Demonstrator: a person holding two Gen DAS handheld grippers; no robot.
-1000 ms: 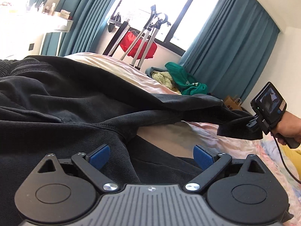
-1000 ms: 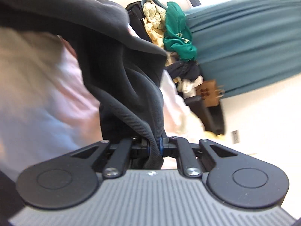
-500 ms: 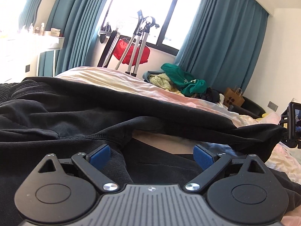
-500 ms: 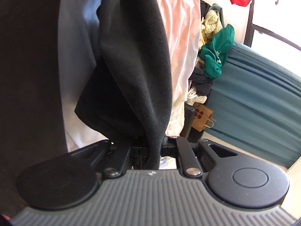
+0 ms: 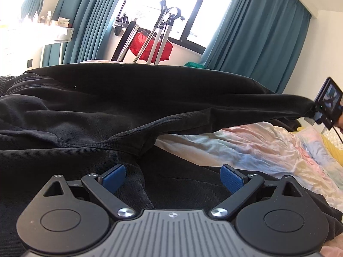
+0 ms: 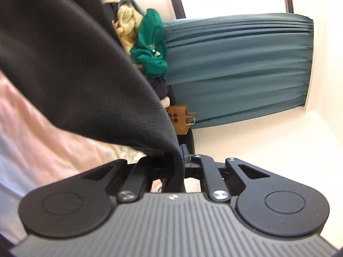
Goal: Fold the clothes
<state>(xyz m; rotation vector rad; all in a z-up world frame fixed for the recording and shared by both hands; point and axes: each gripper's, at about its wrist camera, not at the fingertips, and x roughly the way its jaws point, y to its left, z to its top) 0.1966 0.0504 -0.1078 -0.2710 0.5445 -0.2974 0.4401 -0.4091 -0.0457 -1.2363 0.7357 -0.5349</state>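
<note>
Black ribbed cloth fills most of both views: a black garment (image 5: 133,107) lies spread over the bed (image 5: 268,145), whose pastel sheet shows bare to the right.

From the left wrist view, the left gripper (image 5: 172,176) hovers low above the near part of the garment, angled slightly downward. Its jaws stand wide apart, the blue pads (image 5: 112,176) clear of the cloth and nothing between them.

One end of the garment is drawn out into a long strip, lifted off the sheet and stretched toward the right edge of that view. There the right gripper (image 5: 315,112) has the tip of the strip, with its small screen facing this way and a sliver of the person's hand (image 5: 340,122) behind it at the frame edge.

The right wrist view is rolled sideways, so the teal curtain (image 6: 235,68) runs across it. The right gripper (image 6: 180,167) is clamped tight on a fold of the garment (image 6: 75,75), which hangs away up and to the left above the sheet. Beyond it sit a pile of green and yellow clothes (image 6: 150,42) and a brown paper bag (image 6: 180,120).
</note>
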